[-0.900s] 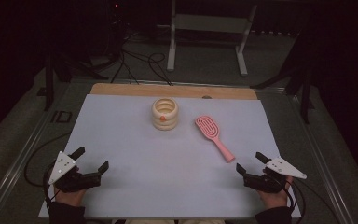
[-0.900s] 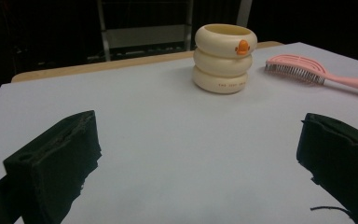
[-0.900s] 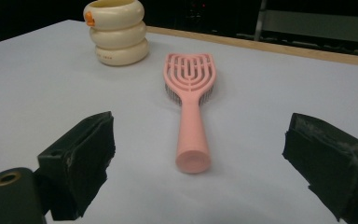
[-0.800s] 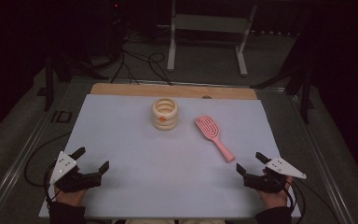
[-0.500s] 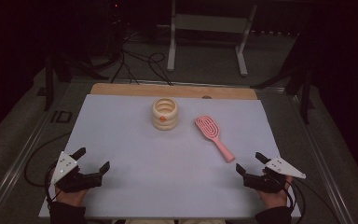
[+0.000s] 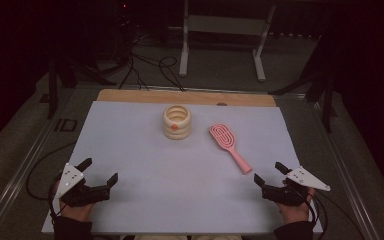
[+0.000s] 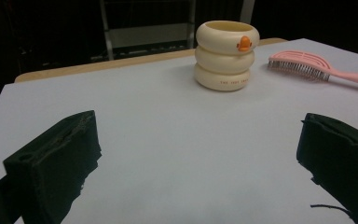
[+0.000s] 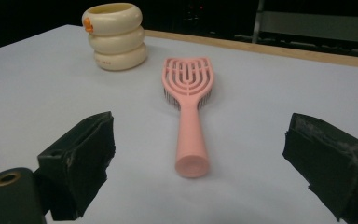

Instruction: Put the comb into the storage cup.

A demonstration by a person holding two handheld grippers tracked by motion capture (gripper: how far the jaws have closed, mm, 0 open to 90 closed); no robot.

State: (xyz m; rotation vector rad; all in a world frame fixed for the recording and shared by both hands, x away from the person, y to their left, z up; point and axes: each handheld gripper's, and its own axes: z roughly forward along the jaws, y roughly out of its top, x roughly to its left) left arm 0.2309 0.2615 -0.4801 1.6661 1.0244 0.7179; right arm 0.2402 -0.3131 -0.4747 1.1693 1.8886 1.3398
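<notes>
A cream ribbed cup (image 6: 177, 122) with an orange mark stands upright on the white mat (image 6: 130, 150), toward the back middle. A pink hairbrush (image 6: 228, 146) lies flat to its right, handle pointing toward the near right. My left gripper (image 6: 98, 172) rests open near the front left corner, nothing between its jaws; the cup (image 7: 227, 55) and brush (image 7: 317, 69) sit far ahead of it. At the front right my right gripper (image 6: 269, 173) is open, just short of the brush handle's end (image 8: 192, 163), with the cup (image 8: 115, 35) beyond.
A wooden table edge (image 6: 185, 96) runs along the back of the mat. Behind it are a metal stand (image 6: 225, 30) and cables on the dark floor (image 6: 145, 65). Metal rails (image 6: 25, 165) flank the table.
</notes>
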